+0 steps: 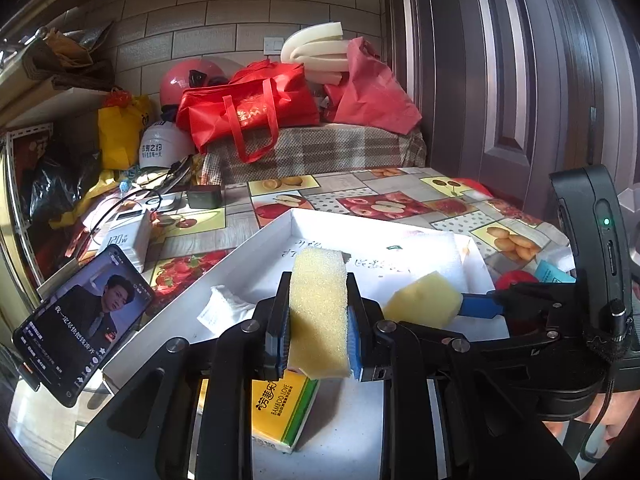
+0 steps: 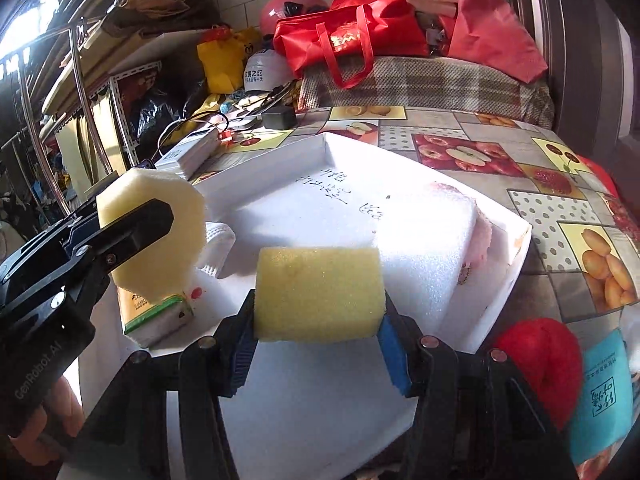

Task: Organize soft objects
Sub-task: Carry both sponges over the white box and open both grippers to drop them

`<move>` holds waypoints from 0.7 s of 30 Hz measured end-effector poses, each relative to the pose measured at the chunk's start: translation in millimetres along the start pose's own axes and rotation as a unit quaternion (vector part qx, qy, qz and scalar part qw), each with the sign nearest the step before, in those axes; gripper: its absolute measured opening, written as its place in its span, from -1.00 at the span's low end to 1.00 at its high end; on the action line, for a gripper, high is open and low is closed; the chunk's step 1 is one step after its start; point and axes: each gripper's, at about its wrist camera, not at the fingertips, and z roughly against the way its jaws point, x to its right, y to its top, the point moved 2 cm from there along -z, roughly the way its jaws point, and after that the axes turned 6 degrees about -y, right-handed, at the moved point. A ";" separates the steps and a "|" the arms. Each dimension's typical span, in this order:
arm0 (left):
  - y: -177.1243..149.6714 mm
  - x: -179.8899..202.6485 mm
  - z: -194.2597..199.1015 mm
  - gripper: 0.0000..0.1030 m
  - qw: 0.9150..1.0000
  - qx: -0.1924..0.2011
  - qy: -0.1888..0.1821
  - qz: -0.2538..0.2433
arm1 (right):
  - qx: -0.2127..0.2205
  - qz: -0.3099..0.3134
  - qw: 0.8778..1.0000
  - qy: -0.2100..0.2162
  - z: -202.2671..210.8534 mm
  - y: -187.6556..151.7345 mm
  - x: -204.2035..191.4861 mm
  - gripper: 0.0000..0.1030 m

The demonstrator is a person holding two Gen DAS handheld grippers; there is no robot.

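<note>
Sponge pinched in left tongs; sponge block clamped between right tongs

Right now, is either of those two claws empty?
No: the left gripper squeezes a yellow sponge, and the right gripper holds another sponge.

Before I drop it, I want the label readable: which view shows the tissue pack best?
The left wrist view: the tissue pack shows its printed yellow face. In the right wrist view, a sponge hides most of it.
</note>
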 end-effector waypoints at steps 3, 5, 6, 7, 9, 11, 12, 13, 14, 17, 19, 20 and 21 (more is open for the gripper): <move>0.6 -4.1 -1.1 -0.32 1.000 0.000 0.010 0.007 | 0.008 -0.005 1.000 -0.012 2.0 1.5 1.3 0.17; 0.3 -6.9 2.4 0.49 1.000 0.010 0.024 0.014 | 0.011 -0.006 1.000 -0.022 1.8 2.8 1.5 0.76; 0.0 -6.9 4.9 0.63 0.999 0.016 0.027 0.015 | 0.014 -0.006 1.000 -0.027 3.2 2.6 1.3 0.86; -0.3 -7.3 7.5 0.71 0.999 0.023 0.032 0.015 | 0.018 -0.004 0.999 -0.032 4.5 3.2 0.8 1.00; -0.4 -6.7 10.1 0.77 0.999 0.029 0.039 0.014 | 0.031 0.002 0.999 -0.041 8.9 3.7 -1.8 1.00; -0.5 -7.0 13.2 1.00 0.998 0.038 0.050 0.014 | 0.044 0.010 0.998 -0.052 12.9 4.4 -4.7 1.00; -0.8 -7.3 15.1 1.00 0.998 0.042 0.051 0.015 | 0.048 0.013 0.997 -0.057 14.2 4.4 -5.6 1.00; -0.9 -7.7 15.9 1.00 0.998 0.044 0.052 0.015 | 0.052 0.016 0.997 -0.060 15.1 5.0 -6.4 1.00; -1.0 -8.3 16.4 1.00 0.997 0.046 0.052 0.015 | 0.055 0.018 0.996 -0.063 15.9 5.1 -6.8 1.00; -0.7 -9.0 16.8 1.00 0.997 0.047 0.054 0.016 | 0.060 0.020 0.996 -0.068 16.7 5.9 -6.4 1.00; -0.6 -9.3 17.9 1.00 0.997 0.050 0.055 0.016 | 0.062 0.017 0.995 -0.071 17.0 6.3 -4.9 1.00; -0.6 -9.5 18.3 1.00 0.997 0.051 0.056 0.017 | 0.063 0.015 0.995 -0.072 17.1 6.6 -4.2 1.00; -0.7 -10.0 18.8 1.00 0.997 0.052 0.056 0.018 | 0.063 0.013 0.995 -0.072 17.1 6.9 -2.9 1.00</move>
